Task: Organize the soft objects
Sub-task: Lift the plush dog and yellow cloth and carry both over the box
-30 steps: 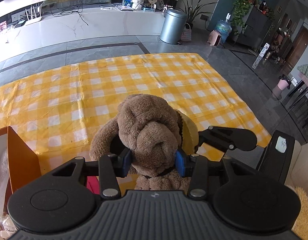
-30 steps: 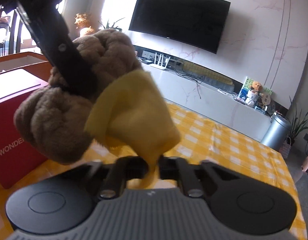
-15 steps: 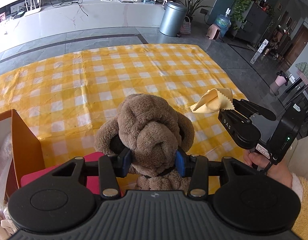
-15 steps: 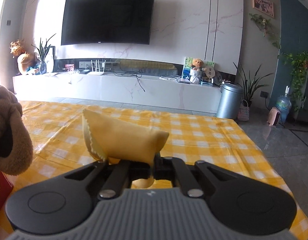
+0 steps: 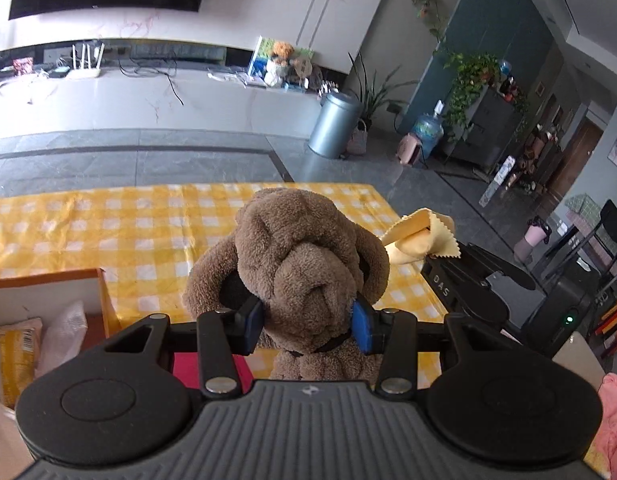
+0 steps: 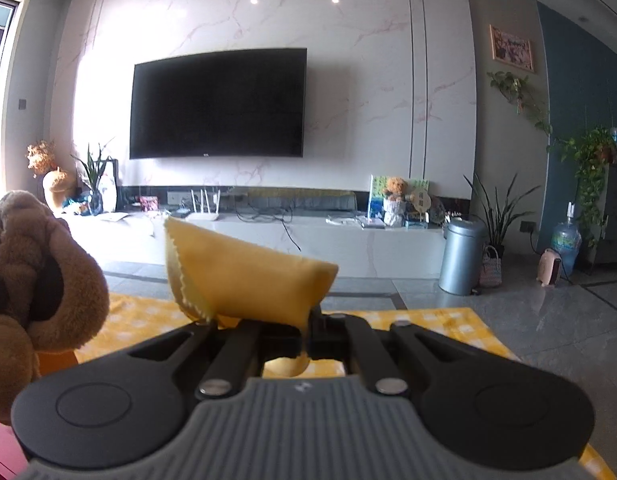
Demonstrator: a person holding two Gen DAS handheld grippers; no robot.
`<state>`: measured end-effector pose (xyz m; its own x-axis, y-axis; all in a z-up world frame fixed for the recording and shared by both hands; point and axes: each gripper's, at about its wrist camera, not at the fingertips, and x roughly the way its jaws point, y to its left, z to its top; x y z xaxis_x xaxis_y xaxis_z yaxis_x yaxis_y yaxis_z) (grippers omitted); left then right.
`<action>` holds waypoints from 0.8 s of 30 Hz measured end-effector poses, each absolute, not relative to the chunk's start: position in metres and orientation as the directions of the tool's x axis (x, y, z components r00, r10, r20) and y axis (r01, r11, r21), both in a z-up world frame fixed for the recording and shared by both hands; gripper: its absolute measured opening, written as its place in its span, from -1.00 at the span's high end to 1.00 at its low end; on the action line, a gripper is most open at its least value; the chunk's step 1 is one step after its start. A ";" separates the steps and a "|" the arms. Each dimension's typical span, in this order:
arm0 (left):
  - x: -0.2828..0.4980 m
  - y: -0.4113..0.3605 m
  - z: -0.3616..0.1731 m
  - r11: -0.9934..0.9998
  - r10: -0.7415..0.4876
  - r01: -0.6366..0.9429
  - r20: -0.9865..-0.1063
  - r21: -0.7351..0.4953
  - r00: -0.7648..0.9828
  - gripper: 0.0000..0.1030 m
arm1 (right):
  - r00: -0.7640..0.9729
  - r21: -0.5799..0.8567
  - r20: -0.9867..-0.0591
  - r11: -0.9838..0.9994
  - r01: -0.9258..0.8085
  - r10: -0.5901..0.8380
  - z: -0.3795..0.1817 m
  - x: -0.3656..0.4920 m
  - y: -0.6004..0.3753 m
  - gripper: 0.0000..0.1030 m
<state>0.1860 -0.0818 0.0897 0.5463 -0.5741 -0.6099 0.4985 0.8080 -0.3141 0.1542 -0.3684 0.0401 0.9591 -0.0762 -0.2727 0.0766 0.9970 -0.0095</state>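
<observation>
- gripping a brown plush dog (image 5: 304, 276), the left hand-held gripper (image 5: 307, 323) has its blue pads (image 5: 362, 328) pressed in on either side of the toy's muzzle and neck.
- the dog sits upright between the fingers, face toward the camera, held up over the yellow checked tabletop (image 5: 108, 236).
- the right hand-held gripper (image 6: 304, 330) is pinched on a yellow cloth (image 6: 244, 276); the cloth is folded and stands up out of the closed fingers, its zigzag edge to the left.
- in the left wrist view the right hand-held gripper (image 5: 430, 254) shows just to the right of the dog, with the cloth (image 5: 420, 236) sticking up from its tip, near the toy's ear but apart from it.
- in the right wrist view the dog (image 6: 36, 280) fills the left edge, beside the cloth and not touching it.
- an open orange box (image 5: 104, 296) stands at lower left on the tabletop, with a yellow packet (image 5: 16, 356) and clear wrap inside.
- a red box (image 5: 204, 364) lies under the left fingers, below the dog.
- something pink and soft (image 5: 614, 420) shows at the lower right edge; what it is cannot be told.
</observation>
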 end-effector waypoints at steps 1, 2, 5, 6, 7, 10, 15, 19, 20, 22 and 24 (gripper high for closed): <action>0.178 -0.068 0.099 0.821 -0.563 0.480 -0.584 -0.310 0.585 0.01 | 0.965 0.003 -0.255 0.998 0.061 -0.058 0.057 0.150 -0.357 1.00; 0.171 -0.055 0.106 0.834 -0.546 0.465 -0.564 -0.298 0.620 0.01 | 0.970 0.017 -0.241 0.999 0.041 -0.036 0.071 0.146 -0.347 1.00; 0.148 -0.010 0.124 0.857 -0.515 0.416 -0.506 -0.303 0.692 0.01 | 0.976 0.087 -0.210 0.996 -0.036 0.054 0.110 0.140 -0.314 1.00; 0.143 0.006 0.127 0.851 -0.523 0.402 -0.484 -0.338 0.701 0.00 | 0.974 0.129 -0.203 0.989 -0.074 0.099 0.120 0.140 -0.305 1.00; 0.138 0.025 0.131 0.840 -0.535 0.388 -0.457 -0.379 0.710 0.00 | 0.969 0.180 -0.196 0.977 -0.117 0.152 0.130 0.142 -0.294 1.00; 0.127 0.069 0.137 0.834 -0.515 0.338 -0.391 -0.437 0.763 -0.01 | 0.946 0.255 -0.199 0.946 -0.203 0.256 0.148 0.156 -0.253 1.00; 0.127 0.124 0.134 0.898 -0.324 0.156 -0.379 -0.411 0.867 -0.01 | 0.879 0.219 -0.293 0.921 -0.321 0.376 0.149 0.188 -0.169 1.00; 0.134 0.144 0.116 0.937 -0.112 -0.029 -0.376 -0.348 0.920 -0.01 | 0.782 0.143 -0.472 0.911 -0.387 0.406 0.121 0.222 -0.107 1.00; 0.137 0.152 0.109 0.933 -0.086 -0.057 -0.376 -0.356 0.923 0.00 | 0.742 0.137 -0.525 0.902 -0.410 0.417 0.110 0.230 -0.094 1.00; 0.146 0.165 0.092 0.914 -0.096 -0.070 -0.380 -0.399 0.920 0.00 | 0.663 0.140 -0.617 0.888 -0.439 0.425 0.079 0.249 -0.071 1.00; 0.156 0.170 0.075 0.903 -0.132 -0.046 -0.379 -0.427 0.916 0.00 | 0.611 0.102 -0.692 0.890 -0.444 0.384 0.050 0.263 -0.048 1.00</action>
